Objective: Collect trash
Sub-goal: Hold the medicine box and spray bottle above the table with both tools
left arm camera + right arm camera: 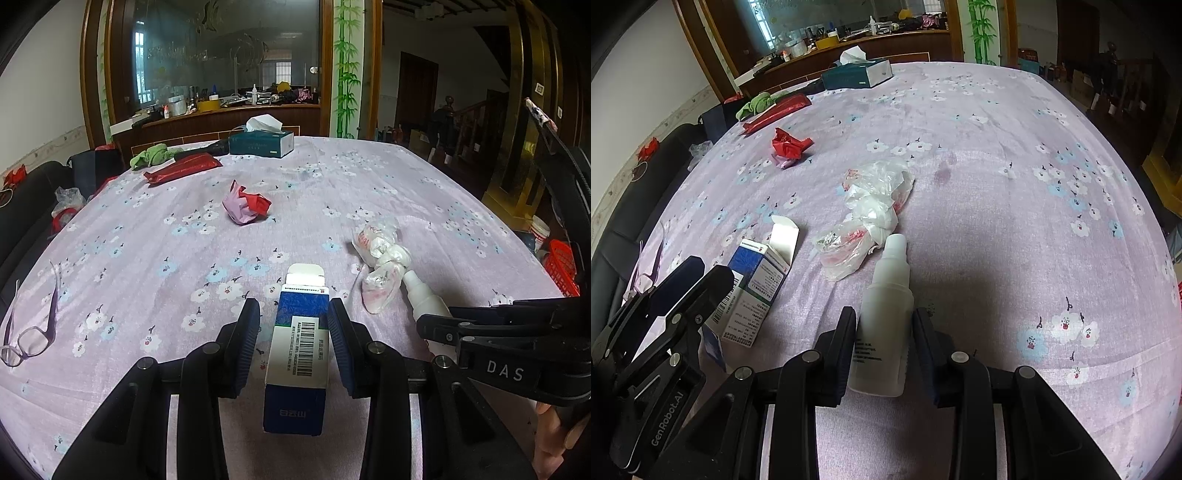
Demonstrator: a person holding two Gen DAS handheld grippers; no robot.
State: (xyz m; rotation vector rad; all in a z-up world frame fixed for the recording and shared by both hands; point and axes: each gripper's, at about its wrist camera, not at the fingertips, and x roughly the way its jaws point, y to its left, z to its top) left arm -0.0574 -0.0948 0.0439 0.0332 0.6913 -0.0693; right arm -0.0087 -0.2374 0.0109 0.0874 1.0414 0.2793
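Between the spread left claw (293,332) lies a light, crushable box (297,354); the spread right claw (884,347) brackets a smooth, slippery bottle (884,314), best gripped mid-body.

— What sort of place was shown?
— A home's dining room: a table (424,177) under a floral cloth (997,147), a tissue box (261,143), glasses (31,328).
— Further evidence?
— A cluttered wooden counter (229,110) below etched glass (225,48), a bamboo mural (346,66) and a staircase (476,122).
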